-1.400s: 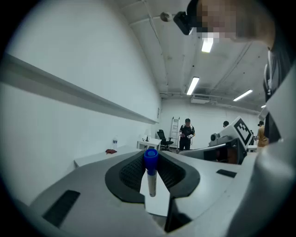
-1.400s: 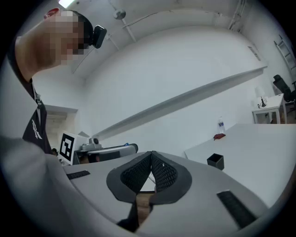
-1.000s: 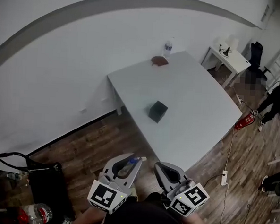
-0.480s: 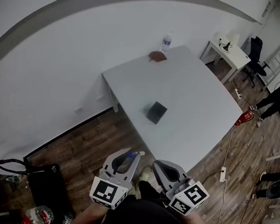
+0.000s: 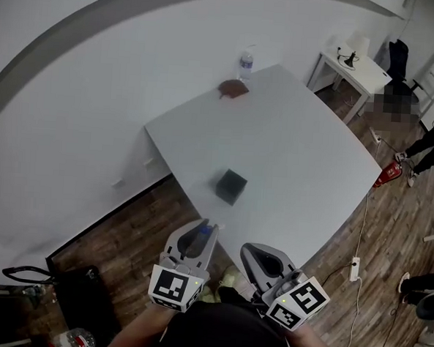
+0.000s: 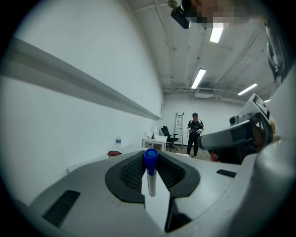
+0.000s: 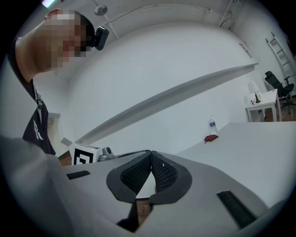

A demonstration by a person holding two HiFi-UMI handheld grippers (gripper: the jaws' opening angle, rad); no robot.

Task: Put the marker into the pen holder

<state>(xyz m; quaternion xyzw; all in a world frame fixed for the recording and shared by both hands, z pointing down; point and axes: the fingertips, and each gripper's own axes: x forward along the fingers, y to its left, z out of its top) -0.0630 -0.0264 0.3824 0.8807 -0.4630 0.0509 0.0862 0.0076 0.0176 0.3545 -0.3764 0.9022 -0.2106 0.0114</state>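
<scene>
A white marker with a blue cap [image 6: 151,172] stands upright between the pads of my left gripper [image 6: 150,159], which is shut on it. In the head view the left gripper [image 5: 201,232] hovers above the wood floor, short of the white table [image 5: 298,159], and the marker's blue cap [image 5: 205,229] shows at its tips. The black square pen holder [image 5: 231,186] stands on the table near its front left edge, ahead of both grippers. My right gripper [image 5: 251,252] is beside the left one. Its pads meet at the tips [image 7: 151,155] with nothing between them.
A water bottle [image 5: 245,63] and a reddish-brown object [image 5: 233,89] sit at the table's far corner. A small white desk [image 5: 354,67], an office chair and a ladder stand at the back right. A person [image 5: 433,142] stands at the right. A power strip [image 5: 355,268] lies on the floor.
The table and pen holder have drifted left and lower in the head view as the head moved. Both grippers keep their places and grips.
</scene>
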